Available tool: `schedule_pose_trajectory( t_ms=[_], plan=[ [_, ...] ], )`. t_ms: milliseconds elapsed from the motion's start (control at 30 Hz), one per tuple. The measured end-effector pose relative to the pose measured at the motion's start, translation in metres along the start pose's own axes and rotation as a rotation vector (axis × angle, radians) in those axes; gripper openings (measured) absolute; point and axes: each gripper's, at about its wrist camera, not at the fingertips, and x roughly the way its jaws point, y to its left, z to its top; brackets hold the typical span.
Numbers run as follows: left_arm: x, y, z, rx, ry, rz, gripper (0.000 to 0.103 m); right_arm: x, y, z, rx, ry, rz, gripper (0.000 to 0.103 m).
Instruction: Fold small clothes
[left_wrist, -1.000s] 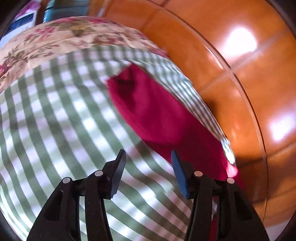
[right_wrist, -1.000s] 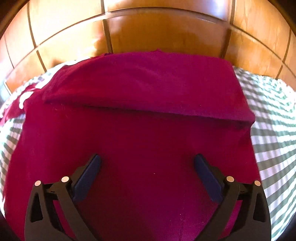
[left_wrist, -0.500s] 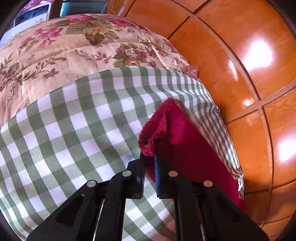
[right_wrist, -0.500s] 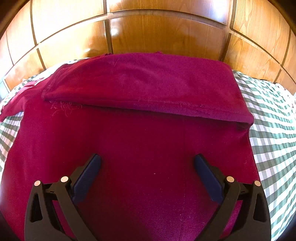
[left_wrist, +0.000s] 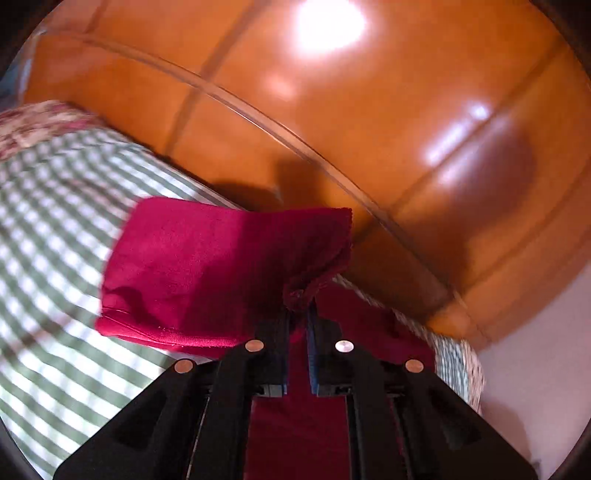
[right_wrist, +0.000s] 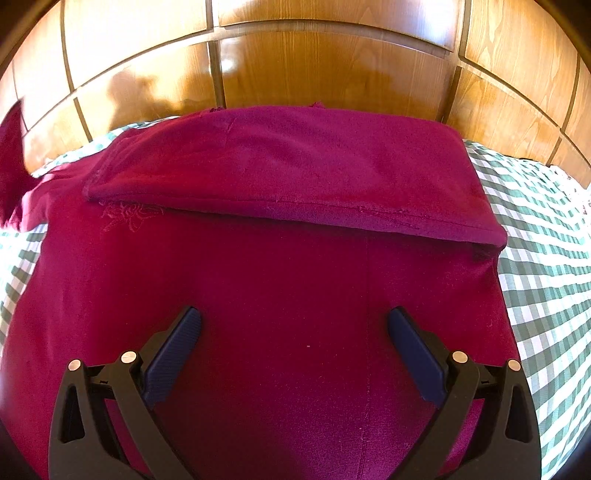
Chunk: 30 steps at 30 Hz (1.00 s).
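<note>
A dark red garment (right_wrist: 280, 280) lies on the green checked bedsheet (right_wrist: 546, 280), its far part folded toward me in a band (right_wrist: 295, 173) along the headboard. My right gripper (right_wrist: 293, 332) is open and empty, held over the garment's middle. My left gripper (left_wrist: 297, 314) is shut on the garment's sleeve end (left_wrist: 207, 266) and holds it lifted above the sheet; the raised sleeve also shows at the left edge of the right wrist view (right_wrist: 11, 162).
A glossy wooden headboard (right_wrist: 325, 70) runs right behind the garment. The checked sheet (left_wrist: 48, 236) spreads to the left, with a floral quilt (left_wrist: 33, 122) beyond it. A pale wall (left_wrist: 546, 350) shows past the bed's corner.
My left gripper went from open to shut on the sleeve end, then lifted it and swung toward the headboard. The right gripper stayed open over the garment.
</note>
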Motion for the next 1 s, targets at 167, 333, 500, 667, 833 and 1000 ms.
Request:
schedule_pose_trajectory(
  t_ms=[167, 333, 500, 667, 833, 1000],
  plan=[
    [0.065, -0.051, -0.05, 0.116, 0.17, -0.008, 0.009, -0.001, -0.001, 0.002, 0.013, 0.004, 0.02, 0.1],
    [0.075, -0.055, -0.087, 0.171, 0.239, 0.002, 0.028, -0.012, -0.004, 0.015, 0.067, 0.004, 0.128, 0.093],
    [0.05, -0.042, -0.12, 0.241, 0.245, 0.03, 0.028, -0.013, 0.013, 0.038, 0.161, 0.032, 0.423, 0.067],
    [0.036, -0.026, -0.147, 0.282, 0.253, 0.085, 0.028, 0.012, 0.074, 0.062, 0.132, 0.106, 0.584, 0.061],
    [0.042, -0.011, -0.154, 0.254, 0.279, 0.098, 0.029, 0.046, 0.141, 0.081, 0.041, 0.168, 0.523, 0.04],
    [0.044, -0.005, -0.151, 0.224, 0.278, 0.087, 0.029, -0.005, 0.144, 0.105, -0.034, 0.02, 0.501, 0.006]
  ],
)
